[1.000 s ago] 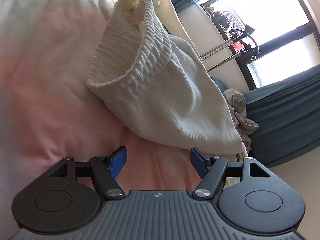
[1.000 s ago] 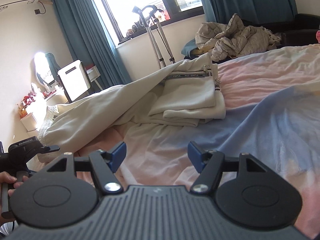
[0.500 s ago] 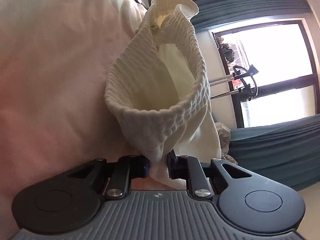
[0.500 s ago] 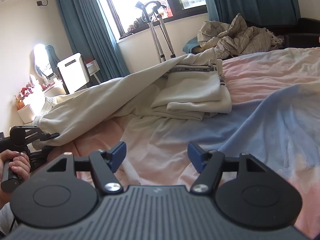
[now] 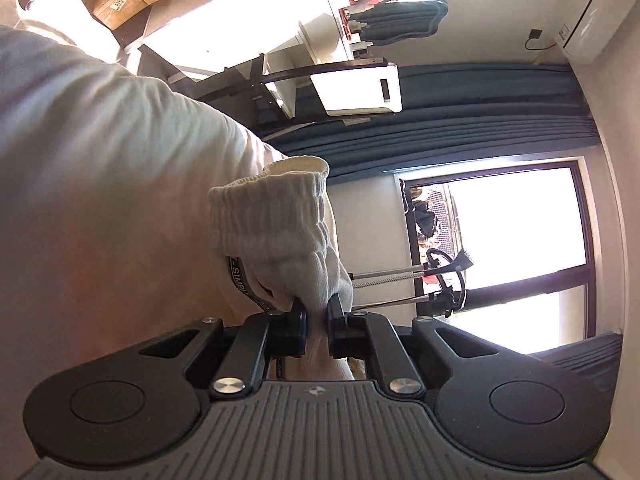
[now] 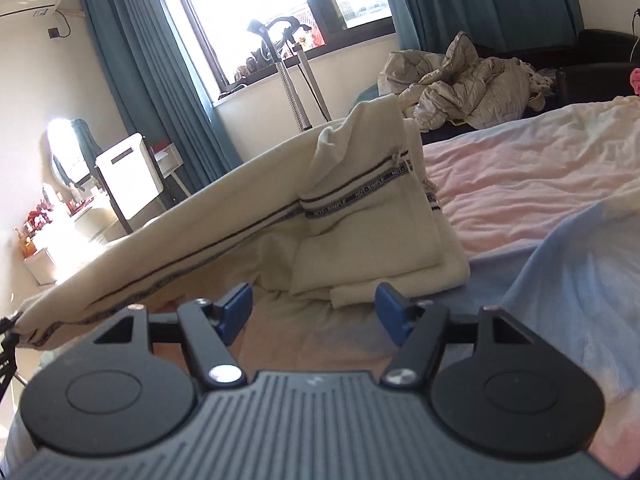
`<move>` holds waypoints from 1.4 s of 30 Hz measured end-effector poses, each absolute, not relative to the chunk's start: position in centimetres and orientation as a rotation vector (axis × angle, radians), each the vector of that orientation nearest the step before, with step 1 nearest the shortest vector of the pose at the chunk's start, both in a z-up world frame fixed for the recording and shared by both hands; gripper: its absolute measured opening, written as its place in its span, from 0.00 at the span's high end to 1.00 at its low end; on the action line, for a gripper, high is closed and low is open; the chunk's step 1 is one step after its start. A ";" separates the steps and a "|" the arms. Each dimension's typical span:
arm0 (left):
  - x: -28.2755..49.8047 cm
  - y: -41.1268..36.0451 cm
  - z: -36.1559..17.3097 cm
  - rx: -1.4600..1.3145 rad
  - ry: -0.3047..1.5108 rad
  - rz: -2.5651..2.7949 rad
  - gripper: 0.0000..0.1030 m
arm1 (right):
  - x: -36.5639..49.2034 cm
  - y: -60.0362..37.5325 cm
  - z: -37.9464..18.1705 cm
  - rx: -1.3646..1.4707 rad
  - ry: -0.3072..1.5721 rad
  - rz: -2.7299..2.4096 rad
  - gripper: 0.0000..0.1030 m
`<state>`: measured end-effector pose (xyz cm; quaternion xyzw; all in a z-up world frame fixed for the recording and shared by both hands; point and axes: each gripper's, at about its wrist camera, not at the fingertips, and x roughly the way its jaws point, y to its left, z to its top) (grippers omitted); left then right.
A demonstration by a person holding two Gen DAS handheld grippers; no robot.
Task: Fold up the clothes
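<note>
Left gripper (image 5: 317,322) is pinched on the ribbed cuff (image 5: 276,232) of the cream sweatpants (image 6: 224,236), cloth bunched between the black pads, printed side tape caught beside the near pad. The bite looks thin, taken only at the cuff's edge. Risk one: the leg is pulled taut, so any more pull could slip the rib knit out of the jaws and drop the leg in a heap. Risk two: the tape sits at the pad edge, so the grip may be uneven and the cuff could twist, giving a skewed fold line.

In the right wrist view the pants lie on the pink and blue bedsheet (image 6: 520,184). The held leg runs as a long taut band from the cuff end at lower left up to the folded waist part at centre right; that is the long axis, a diagonal, cuff toward the left gripper's side, waist toward the window (image 6: 248,8). The striped tape follows the same line. The already folded part (image 6: 372,248) rests on the sheet, upper edge lifted by the tension; more pull could drag or unfold it.

Right gripper (image 6: 314,314) hangs over the sheet, blue pads spread, nothing between them, just short of the folded edge. It holds nothing down, so that stack is free to slide.
</note>
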<state>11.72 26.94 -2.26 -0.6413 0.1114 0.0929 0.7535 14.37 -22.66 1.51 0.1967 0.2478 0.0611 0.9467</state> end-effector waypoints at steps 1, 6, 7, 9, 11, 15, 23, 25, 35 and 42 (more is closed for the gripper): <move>11.4 27.6 -2.5 -1.409 0.250 0.220 0.90 | 15.9 -23.0 2.2 0.454 0.487 0.108 0.33; 10.8 28.7 -3.4 -1.428 0.280 0.252 0.90 | 23.4 -24.6 3.3 0.714 0.469 -0.002 0.31; 10.8 28.8 -3.5 -1.427 0.282 0.255 0.90 | 25.1 -24.7 3.4 0.751 0.473 -0.025 0.30; 10.8 29.0 -3.9 -1.428 0.291 0.259 0.90 | 28.1 -24.5 3.8 0.785 0.485 -0.072 0.30; 10.9 29.2 -4.5 -1.431 0.296 0.261 0.90 | 30.6 -24.1 4.2 0.805 0.496 -0.109 0.29; 11.0 29.3 -5.6 -1.435 0.283 0.279 0.90 | 34.4 -22.2 4.0 0.764 0.532 -0.135 0.28; 11.4 29.1 -5.4 -1.365 0.276 0.285 0.90 | 32.5 -23.4 3.2 0.763 0.422 -0.289 0.89; 10.9 29.2 -5.5 -1.384 0.274 0.282 0.90 | 31.0 -24.6 4.3 0.744 0.372 -0.317 0.90; 9.1 30.6 -5.0 -1.397 0.291 0.278 0.90 | 18.8 -37.8 11.5 0.661 0.143 -0.380 0.91; 9.0 30.6 -4.3 -1.327 0.357 0.276 0.90 | 10.0 -45.2 6.0 0.757 0.150 -0.427 1.00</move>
